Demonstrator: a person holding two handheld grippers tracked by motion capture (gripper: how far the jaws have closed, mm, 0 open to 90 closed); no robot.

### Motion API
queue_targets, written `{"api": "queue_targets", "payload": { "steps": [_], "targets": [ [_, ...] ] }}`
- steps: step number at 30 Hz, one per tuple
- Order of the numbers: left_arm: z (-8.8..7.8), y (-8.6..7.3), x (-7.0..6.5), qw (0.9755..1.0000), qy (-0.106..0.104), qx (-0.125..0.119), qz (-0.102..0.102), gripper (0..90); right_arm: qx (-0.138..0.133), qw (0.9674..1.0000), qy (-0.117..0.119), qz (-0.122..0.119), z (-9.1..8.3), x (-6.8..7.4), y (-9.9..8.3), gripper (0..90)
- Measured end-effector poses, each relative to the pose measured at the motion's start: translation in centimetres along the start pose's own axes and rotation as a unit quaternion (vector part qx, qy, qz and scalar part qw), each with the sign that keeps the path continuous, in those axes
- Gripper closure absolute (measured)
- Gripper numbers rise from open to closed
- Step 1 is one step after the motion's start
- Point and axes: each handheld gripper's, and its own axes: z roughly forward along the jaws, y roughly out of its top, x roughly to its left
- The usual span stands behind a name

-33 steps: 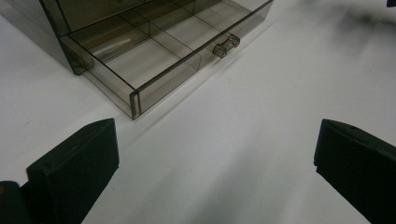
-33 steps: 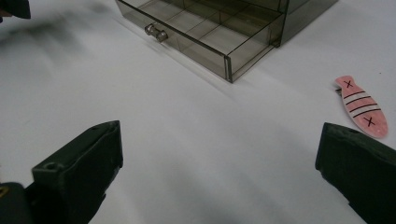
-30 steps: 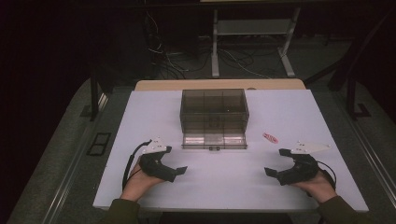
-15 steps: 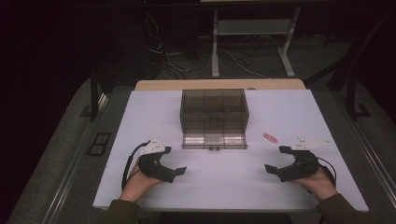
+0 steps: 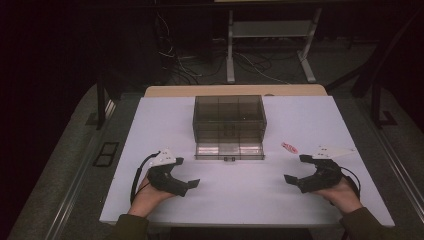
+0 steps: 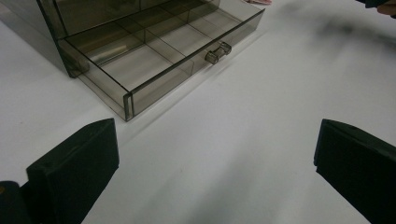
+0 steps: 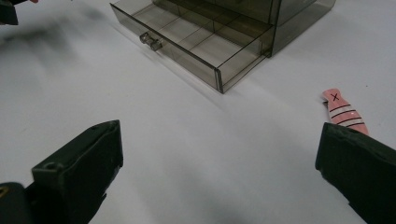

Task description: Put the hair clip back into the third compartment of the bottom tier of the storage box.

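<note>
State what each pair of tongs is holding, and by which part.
Nothing is held. The left tongs and right tongs are both open over the table, apart from the pink fish piece.

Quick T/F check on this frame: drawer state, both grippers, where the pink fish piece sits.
1. The bottom drawer of the smoked cabinet is pulled out. True.
2. The left gripper is shut on the drawer knob. False: it is open, apart from the knob, above bare table.
3. The pink fish piece lies inside the drawer. False: it lies on the table, outside the cabinet, on the right gripper's side.
4. The right gripper is open and holds nothing. True.
5. The drawer has dividers. True.
</note>
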Motion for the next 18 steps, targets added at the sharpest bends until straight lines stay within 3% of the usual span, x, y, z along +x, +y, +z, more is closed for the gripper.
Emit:
{"api": "queue_targets", "payload": {
  "steps": [18],
  "targets": [
    [-0.07,-0.17,-0.06,1.0000,-0.002,0.000,0.001,0.0,-0.004,1.0000,0.000,0.000,0.44,-0.95,0.75,0.1]
  ]
}}
